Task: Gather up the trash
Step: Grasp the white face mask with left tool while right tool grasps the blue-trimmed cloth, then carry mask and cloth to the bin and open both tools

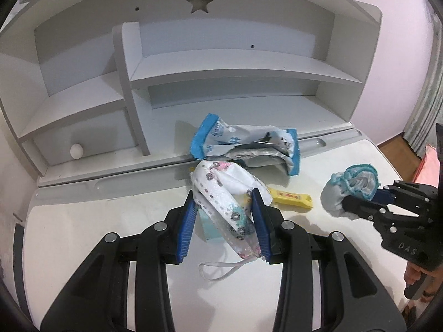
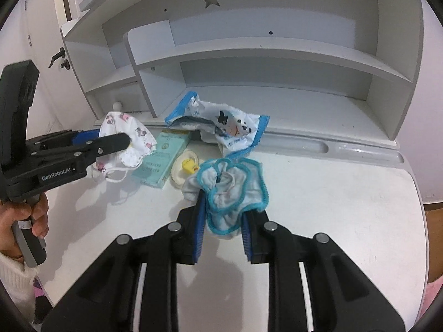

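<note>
Two grabs are on at once, one piece of trash per side. Left hand-held gripper (image 1: pixel 224 215) has its blue pads squeezed around the mask (image 1: pixel 221 193), a white patterned one, bunched between the fingers with its ear loop (image 1: pixel 218 269) dangling below onto the table (image 1: pixel 332 262). Right hand-held gripper (image 2: pixel 224 227) is pinched on the rag (image 2: pixel 232 191), a grey crumpled thing with a teal edge, sitting just ahead of its fingers.

Both look lifted or close to it, though I can't tell for sure if the rag is fully off the table.

Tips for doing this step well, as I see it:

- Lift straight up before moving sideways. The mask sits right over a teal box (image 2: pixel 159 156) and next to a yellow stick (image 1: pixel 292 197), so a sideways drag could sweep those along.
- Watch the ear loop. It hangs loose and could catch on the box corner.
- Keep the squeeze firm. Both items are soft and only partly between the pads, so they could slide out if the grip eases.
- Keep the two apart so they don't bump.

Beyond the left fingers there's a torn blue-and-white wrapper (image 1: pixel 246 146) against the shelf (image 1: pixel 235 66) base, plus a pale plastic bit under the yellow stick. No bin shows in either view, so where it all goes I can't say.
</note>
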The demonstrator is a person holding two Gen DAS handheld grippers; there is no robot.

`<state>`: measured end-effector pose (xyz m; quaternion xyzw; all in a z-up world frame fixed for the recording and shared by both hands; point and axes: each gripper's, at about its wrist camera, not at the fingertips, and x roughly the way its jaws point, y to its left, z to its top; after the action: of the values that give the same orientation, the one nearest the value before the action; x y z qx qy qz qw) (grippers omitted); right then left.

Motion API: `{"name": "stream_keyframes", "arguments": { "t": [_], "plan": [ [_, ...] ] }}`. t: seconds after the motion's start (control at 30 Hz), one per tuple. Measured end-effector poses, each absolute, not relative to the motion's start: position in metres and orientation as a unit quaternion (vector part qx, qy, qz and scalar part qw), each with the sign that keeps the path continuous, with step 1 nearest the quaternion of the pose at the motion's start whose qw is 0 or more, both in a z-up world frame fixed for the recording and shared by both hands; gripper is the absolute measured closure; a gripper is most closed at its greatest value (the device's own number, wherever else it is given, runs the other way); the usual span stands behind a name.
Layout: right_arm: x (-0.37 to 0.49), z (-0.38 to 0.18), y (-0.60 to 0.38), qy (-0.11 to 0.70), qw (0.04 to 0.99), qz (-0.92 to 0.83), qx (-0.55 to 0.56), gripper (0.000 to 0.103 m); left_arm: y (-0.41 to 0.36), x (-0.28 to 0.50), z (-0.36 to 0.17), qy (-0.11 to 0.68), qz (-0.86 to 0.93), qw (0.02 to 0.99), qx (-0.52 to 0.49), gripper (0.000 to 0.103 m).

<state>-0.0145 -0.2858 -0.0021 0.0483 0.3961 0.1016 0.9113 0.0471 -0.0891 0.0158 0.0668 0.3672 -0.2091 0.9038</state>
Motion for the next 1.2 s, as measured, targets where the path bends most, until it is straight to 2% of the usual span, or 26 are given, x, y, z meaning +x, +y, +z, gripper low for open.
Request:
{"name": "stream_keyframes", "arguments": {
  "t": [0.27, 0.37, 0.57, 0.77, 0.97, 1.07, 1.2],
  "plan": [
    [-0.036, -0.003, -0.298, 0.398, 0.911, 0.095, 0.057, 0.08, -0.111, 0.025, 0.008, 0.377, -0.237, 0.893, 0.072, 0.064],
    [-0.055, 0.009, -0.32, 0.387, 0.915, 0.087, 0.073, 0.08, -0.142, 0.006, 0.009, 0.376, -0.277, 0.88, 0.082, 0.064],
    [-0.144, 0.043, -0.411, 0.35, 0.928, 0.018, 0.128, 0.08, -0.249, -0.05, 0.027, 0.344, -0.395, 0.841, 0.137, 0.064],
    [-0.263, 0.047, -0.52, 0.327, 0.92, -0.115, 0.184, 0.08, -0.388, -0.157, 0.034, 0.312, -0.539, 0.752, 0.218, 0.064],
    [-0.369, -0.024, -0.622, 0.347, 0.865, -0.209, 0.297, 0.08, -0.497, -0.256, -0.008, 0.318, -0.618, 0.656, 0.295, 0.064],
    [-0.398, -0.094, -0.661, 0.383, 0.818, -0.23, 0.363, 0.08, -0.538, -0.292, -0.057, 0.347, -0.623, 0.613, 0.34, 0.064],
    [-0.42, -0.21, -0.683, 0.439, 0.742, -0.224, 0.454, 0.08, -0.574, -0.304, -0.169, 0.419, -0.574, 0.575, 0.406, 0.065]
  ]
}}
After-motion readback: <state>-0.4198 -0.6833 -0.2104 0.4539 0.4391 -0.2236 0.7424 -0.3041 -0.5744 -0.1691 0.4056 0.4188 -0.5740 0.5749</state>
